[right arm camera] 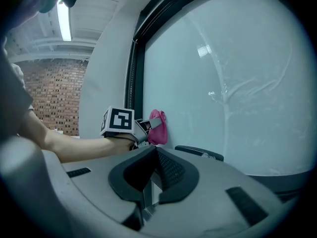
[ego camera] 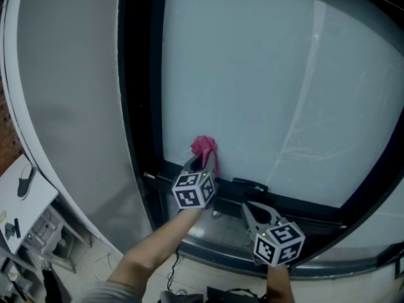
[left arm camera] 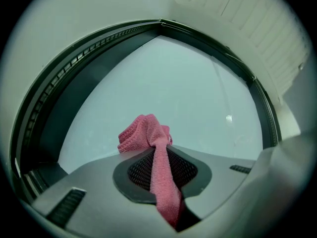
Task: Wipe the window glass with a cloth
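The window glass (ego camera: 265, 87) fills the head view inside a dark frame (ego camera: 142, 87). My left gripper (ego camera: 201, 161) is shut on a pink cloth (ego camera: 204, 146), whose bunched end rests against the glass near its lower left corner. In the left gripper view the cloth (left arm camera: 144, 132) bulges past the jaw tips and a strip of it runs back between the jaws. My right gripper (ego camera: 250, 207) hangs lower and to the right, by the bottom frame, with its jaws together and nothing between them. The right gripper view shows the left gripper (right arm camera: 148, 125) and the cloth (right arm camera: 158, 127) against the glass (right arm camera: 237, 73).
A dark window handle (ego camera: 250, 185) lies on the bottom frame between the two grippers. A pale wall (ego camera: 76, 106) runs left of the frame. A white table (ego camera: 39, 196) with small dark items stands at lower left. A brick wall (right arm camera: 54, 93) shows behind.
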Demonstrator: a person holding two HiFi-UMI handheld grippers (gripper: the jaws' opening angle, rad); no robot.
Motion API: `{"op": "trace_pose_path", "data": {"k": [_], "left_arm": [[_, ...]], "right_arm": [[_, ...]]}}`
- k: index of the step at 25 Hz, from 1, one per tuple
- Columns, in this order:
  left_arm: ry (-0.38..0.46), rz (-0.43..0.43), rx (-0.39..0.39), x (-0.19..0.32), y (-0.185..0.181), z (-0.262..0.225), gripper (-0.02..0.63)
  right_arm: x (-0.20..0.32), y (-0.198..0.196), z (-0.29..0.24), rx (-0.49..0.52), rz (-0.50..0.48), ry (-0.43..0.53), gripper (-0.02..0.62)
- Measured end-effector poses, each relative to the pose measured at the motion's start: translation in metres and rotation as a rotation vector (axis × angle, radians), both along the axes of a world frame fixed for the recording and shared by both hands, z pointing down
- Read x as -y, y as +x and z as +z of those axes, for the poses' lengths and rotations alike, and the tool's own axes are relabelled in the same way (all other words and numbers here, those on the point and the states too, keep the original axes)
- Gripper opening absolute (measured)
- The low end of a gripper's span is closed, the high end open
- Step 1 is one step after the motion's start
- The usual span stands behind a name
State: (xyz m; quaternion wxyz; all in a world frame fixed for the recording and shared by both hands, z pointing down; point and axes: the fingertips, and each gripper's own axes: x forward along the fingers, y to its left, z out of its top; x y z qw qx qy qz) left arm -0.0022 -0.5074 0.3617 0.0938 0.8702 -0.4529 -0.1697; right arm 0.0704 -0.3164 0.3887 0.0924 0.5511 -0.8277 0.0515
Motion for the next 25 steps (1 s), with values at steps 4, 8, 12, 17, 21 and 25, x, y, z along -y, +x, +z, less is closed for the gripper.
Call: {"op": "trace_pose_path", "data": {"k": [4,8,12,17,21,25], "left_arm": [[0.007,0.035,-0.012,-0.010,0.019,-0.006,0.064],[0.039,0.066,0.016,-0.022,0.044,-0.014,0.064],[0.046,0.089,0.024,-0.032,0.066,-0.017,0.064],[0.047,0.095,0.036,-0.042,0.087,-0.021,0.064],[0.044,0.130,0.034,-0.053,0.107,-0.022,0.064],[0.045,0.174,0.032,-0.066,0.131,-0.022,0.064]], "right_arm": [[-0.007,0.013,0.000,0.002,0.018,-0.006,0.003],[-0.015,0.027,0.001,0.005,0.038,-0.009,0.003],[-0.023,0.044,0.004,0.013,0.066,-0.009,0.003],[-0.032,0.061,0.002,0.015,0.097,-0.008,0.003],[-0.040,0.073,0.002,0.014,0.113,-0.008,0.003],[-0.048,0.085,0.002,0.016,0.133,-0.008,0.003]]}}
